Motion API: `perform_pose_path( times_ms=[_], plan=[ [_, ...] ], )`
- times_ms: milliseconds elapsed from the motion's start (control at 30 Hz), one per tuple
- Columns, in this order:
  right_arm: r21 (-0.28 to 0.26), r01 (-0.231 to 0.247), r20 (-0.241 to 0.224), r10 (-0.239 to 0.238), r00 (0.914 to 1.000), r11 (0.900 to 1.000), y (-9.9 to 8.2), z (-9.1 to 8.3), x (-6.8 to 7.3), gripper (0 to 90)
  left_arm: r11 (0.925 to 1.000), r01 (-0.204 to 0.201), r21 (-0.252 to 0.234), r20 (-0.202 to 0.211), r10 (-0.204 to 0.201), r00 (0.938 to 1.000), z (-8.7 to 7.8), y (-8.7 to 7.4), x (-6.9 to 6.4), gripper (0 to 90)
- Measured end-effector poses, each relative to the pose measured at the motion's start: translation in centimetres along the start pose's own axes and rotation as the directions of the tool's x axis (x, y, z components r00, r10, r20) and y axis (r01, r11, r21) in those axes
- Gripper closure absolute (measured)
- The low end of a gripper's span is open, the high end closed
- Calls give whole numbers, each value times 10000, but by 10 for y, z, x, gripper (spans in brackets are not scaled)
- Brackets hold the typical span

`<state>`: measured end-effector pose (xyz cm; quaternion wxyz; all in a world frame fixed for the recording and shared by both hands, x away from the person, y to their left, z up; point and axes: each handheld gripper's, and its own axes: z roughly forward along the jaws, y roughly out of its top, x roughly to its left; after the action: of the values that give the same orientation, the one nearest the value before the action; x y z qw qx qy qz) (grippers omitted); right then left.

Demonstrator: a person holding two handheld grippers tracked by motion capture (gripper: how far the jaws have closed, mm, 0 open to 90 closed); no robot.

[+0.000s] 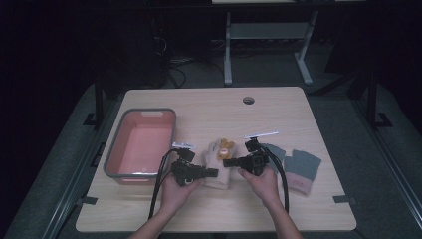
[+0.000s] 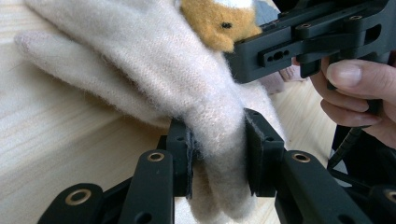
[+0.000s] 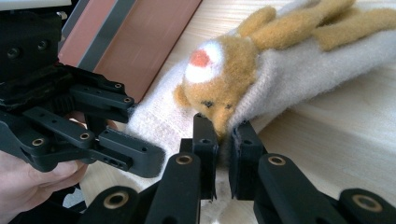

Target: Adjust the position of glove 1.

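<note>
Gripping cream glove [image 1: 219, 168] from both sides: left gripper [image 2: 217, 161] clamped on one edge, right gripper [image 3: 223, 149] pinched at bear patch [image 3: 224, 79]. Lay mid-table [image 1: 278, 209], nearer front edge, between pink tray [image 1: 140, 144] and grey gloves [image 1: 298, 167].

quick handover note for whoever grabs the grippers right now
Left gripper: shut on the cream glove, pinching one edge.
Right gripper: shut on the same glove, next to its tan bear patch.
The glove lies on the table, between the pink bin and the grey gloves.
Done: both grips set.
Left: probably lift it into the bin; the grey gloves are untouched.
</note>
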<state>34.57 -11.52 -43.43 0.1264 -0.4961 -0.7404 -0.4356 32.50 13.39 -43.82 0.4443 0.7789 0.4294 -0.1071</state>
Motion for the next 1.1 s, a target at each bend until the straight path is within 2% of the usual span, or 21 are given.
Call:
perform_pose_path(
  times_ms=[100, 267, 367, 400, 433, 500, 533, 600, 633, 667, 700, 733, 800, 967, 1067, 1100],
  plan=[
    [-62, 104, 12, -104, 9999, 9999, 3, -3, 4, 833, 9997, 172, -147, 34, -171, 9998, -3, 2, -3, 671],
    [-90, 253, -35, -254, 9997, 9996, 8, -8, 13, 835, 9996, -227, -172, 48, 228, 9997, -8, 5, -5, 677],
    [-52, 229, 47, -228, 9997, 9997, 9, -8, 13, 835, 9997, -247, -53, -29, 246, 9997, -7, 5, -4, 680],
    [69, 184, 266, -186, 9995, 9998, 8, -4, 11, 826, 9996, -237, 160, -132, 239, 9996, -3, 3, -2, 680],
    [69, 184, 266, -186, 9995, 9998, 8, -4, 11, 826, 9996, -237, 160, -132, 239, 9996, -3, 3, -2, 681],
    [458, 140, 670, -170, 9976, 9989, 4, 6, 6, 775, 9989, -123, 441, -300, 137, 9995, 3, -2, 2, 681],
    [458, 140, 670, -170, 9976, 9989, 4, 6, 6, 775, 9989, -123, 441, -300, 137, 9995, 3, -2, 2, 681],
    [602, -42, 808, -7, 9967, 9982, 2, 13, 2, 724, 9986, 64, 525, -389, -43, 9992, 5, -6, 6, 681],
    [798, -250, 1025, 167, 9946, 9965, 0, 19, -2, 660, 9977, 194, 648, -509, -161, 9986, 7, -9, 9, 681],
    [880, -370, 1031, 279, 9943, 9954, -1, 22, -4, 634, 9974, 277, 668, -543, -241, 9982, 8, -9, 11, 680],
    [880, -370, 1031, 279, 9943, 9954, -1, 22, -4, 634, 9974, 277, 668, -543, -241, 9982, 8, -9, 11, 680],
    [968, -602, 1144, 489, 9922, 9935, -2, 26, -7, 580, 9962, 334, 807, -607, -285, 9978, 8, -10, 13, 680],
    [989, -794, 1142, 679, 9911, 9919, -3, 29, -11, 538, 9962, 334, 809, -655, -282, 9975, 9, -10, 13, 681],
    [932, -1086, 1082, 984, 9892, 9897, -4, 32, -14, 526, 9950, 306, 954, -788, -231, 9966, 10, -10, 14, 681],
    [883, -1200, 1062, 1104, 9882, 9888, -5, 33, -13, 558, 9947, 401, 950, -809, -324, 9962, 12, -11, 15, 681],
    [668, -1476, 792, 1422, 9867, 9868, -9, 35, -15, 611, 9946, 390, 957, -805, -313, 9963, 12, -11, 16, 681]
  ],
)
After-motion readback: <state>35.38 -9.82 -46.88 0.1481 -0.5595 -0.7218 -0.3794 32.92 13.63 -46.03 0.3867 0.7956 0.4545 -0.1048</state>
